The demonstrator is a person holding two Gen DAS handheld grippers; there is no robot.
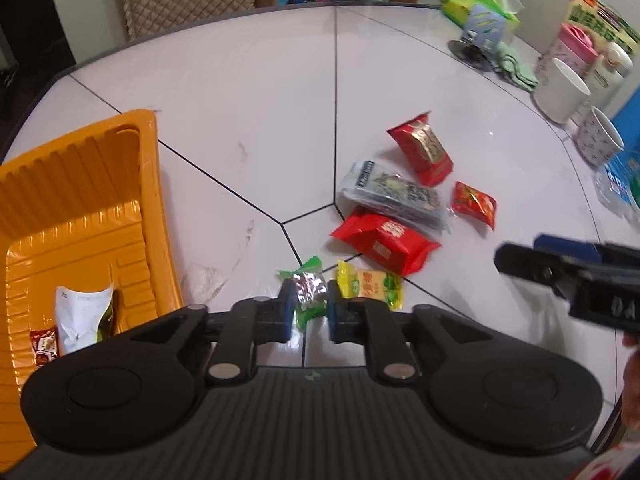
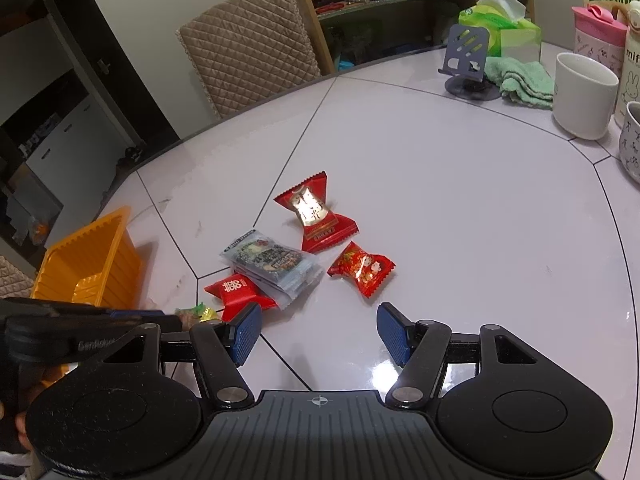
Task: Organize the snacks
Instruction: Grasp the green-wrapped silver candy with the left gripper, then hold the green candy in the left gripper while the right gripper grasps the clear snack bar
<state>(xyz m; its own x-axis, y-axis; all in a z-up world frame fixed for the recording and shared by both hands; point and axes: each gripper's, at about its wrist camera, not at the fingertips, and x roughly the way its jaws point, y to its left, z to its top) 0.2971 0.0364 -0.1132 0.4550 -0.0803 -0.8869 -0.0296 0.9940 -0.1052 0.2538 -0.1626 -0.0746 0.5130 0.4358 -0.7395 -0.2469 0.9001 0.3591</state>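
White tiled tabletop [image 1: 240, 92] fills the left wrist view: the left claw [image 1: 311, 312] pinches a green-and-silver candy [image 1: 310, 294], a yellow candy [image 1: 368, 286] just right of it, an orange tray [image 1: 80, 200] at left holding a few packets. From the right wrist view, the right claw [image 2: 318, 334] hangs spread over bare tabletop, red snack packets [image 2: 316, 216] lying just beyond it.

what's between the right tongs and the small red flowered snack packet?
Nothing: bare white tabletop only. The right wrist view shows the right tongs open, the small red flowered snack packet just beyond them.
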